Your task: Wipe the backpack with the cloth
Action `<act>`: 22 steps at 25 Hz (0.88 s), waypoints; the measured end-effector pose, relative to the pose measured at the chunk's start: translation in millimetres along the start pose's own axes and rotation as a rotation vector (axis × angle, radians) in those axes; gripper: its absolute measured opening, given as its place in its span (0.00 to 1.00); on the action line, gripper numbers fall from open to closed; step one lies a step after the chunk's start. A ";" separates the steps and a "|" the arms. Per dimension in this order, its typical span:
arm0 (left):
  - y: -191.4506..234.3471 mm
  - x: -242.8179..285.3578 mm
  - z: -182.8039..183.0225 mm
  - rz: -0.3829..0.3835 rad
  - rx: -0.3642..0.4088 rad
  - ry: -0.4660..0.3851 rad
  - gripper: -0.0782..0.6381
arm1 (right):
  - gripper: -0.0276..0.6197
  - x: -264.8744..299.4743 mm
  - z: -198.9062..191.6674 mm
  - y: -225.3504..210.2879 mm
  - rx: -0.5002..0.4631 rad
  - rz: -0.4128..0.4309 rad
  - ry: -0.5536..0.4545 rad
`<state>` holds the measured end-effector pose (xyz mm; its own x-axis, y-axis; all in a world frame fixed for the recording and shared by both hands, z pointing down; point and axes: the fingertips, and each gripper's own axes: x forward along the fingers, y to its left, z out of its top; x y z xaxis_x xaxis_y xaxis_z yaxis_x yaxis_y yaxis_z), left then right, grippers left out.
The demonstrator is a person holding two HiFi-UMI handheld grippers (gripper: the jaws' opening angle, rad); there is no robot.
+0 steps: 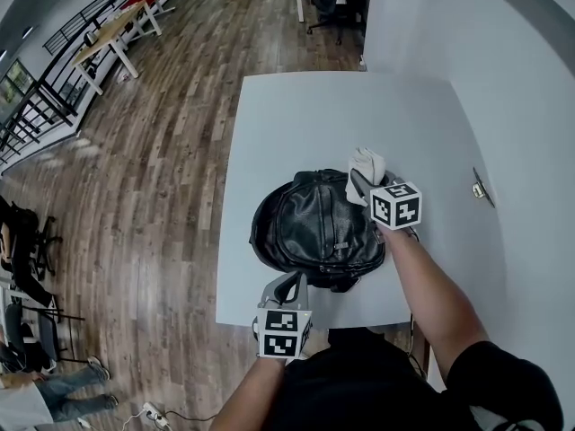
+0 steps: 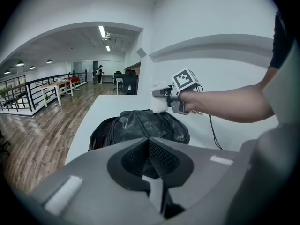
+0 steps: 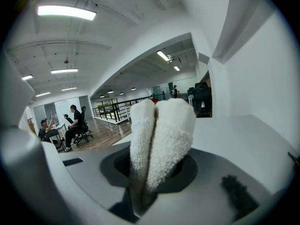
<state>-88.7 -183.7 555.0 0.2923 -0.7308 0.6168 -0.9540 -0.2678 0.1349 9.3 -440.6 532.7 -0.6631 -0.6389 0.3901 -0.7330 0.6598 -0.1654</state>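
A black leather backpack (image 1: 310, 227) lies flat in the middle of the white table (image 1: 305, 115). My right gripper (image 1: 361, 183) is over the backpack's far right edge and is shut on a folded white cloth (image 1: 367, 162). In the right gripper view the cloth (image 3: 164, 130) stands up out of the shut jaws and hides what lies ahead. My left gripper (image 1: 286, 285) is at the near edge of the table, just short of the backpack, shut with nothing in it. From the left gripper view the backpack (image 2: 140, 125) lies ahead, with the right gripper (image 2: 165, 95) and cloth (image 2: 159, 103) above its far side.
A white wall runs close along the table's right side. A small metal object (image 1: 481, 189) with a cable lies on the table near that wall. Wooden floor (image 1: 162, 178) lies left of the table. People sit on chairs (image 3: 75, 125) further off.
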 end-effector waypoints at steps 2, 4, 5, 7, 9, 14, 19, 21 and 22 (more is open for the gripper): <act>-3.0 0.7 0.9 -0.008 0.004 -0.003 0.12 | 0.18 -6.4 0.7 -6.8 0.000 -0.016 -0.002; -4.8 2.0 0.7 -0.013 0.006 -0.008 0.12 | 0.18 -12.5 1.4 -14.0 0.000 -0.033 -0.006; -5.8 2.3 1.1 -0.017 0.009 -0.009 0.12 | 0.18 -15.5 1.6 -17.6 0.001 -0.041 -0.008; -8.4 2.4 2.4 -0.024 0.014 -0.008 0.12 | 0.18 -21.9 1.3 -25.4 0.003 -0.059 -0.010; -9.7 3.8 2.4 -0.026 0.017 -0.013 0.12 | 0.18 -28.6 0.5 -33.9 0.005 -0.079 -0.011; -13.1 1.5 2.8 -0.041 0.028 -0.011 0.12 | 0.18 -43.1 -1.8 -49.8 0.013 -0.122 -0.017; -15.6 0.6 6.0 -0.052 0.036 -0.021 0.12 | 0.18 -57.1 -2.6 -64.2 0.016 -0.170 -0.012; -16.2 1.0 6.3 -0.055 0.039 -0.031 0.12 | 0.18 -62.0 -5.7 -69.4 0.016 -0.187 -0.007; -16.1 0.6 6.5 -0.056 0.041 -0.032 0.12 | 0.18 -64.4 -6.6 -71.7 0.017 -0.196 -0.005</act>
<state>-72.7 -183.9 548.1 0.3478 -0.7335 0.5839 -0.9327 -0.3341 0.1359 105.5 -444.1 525.5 -0.5078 -0.7565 0.4120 -0.8508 0.5154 -0.1022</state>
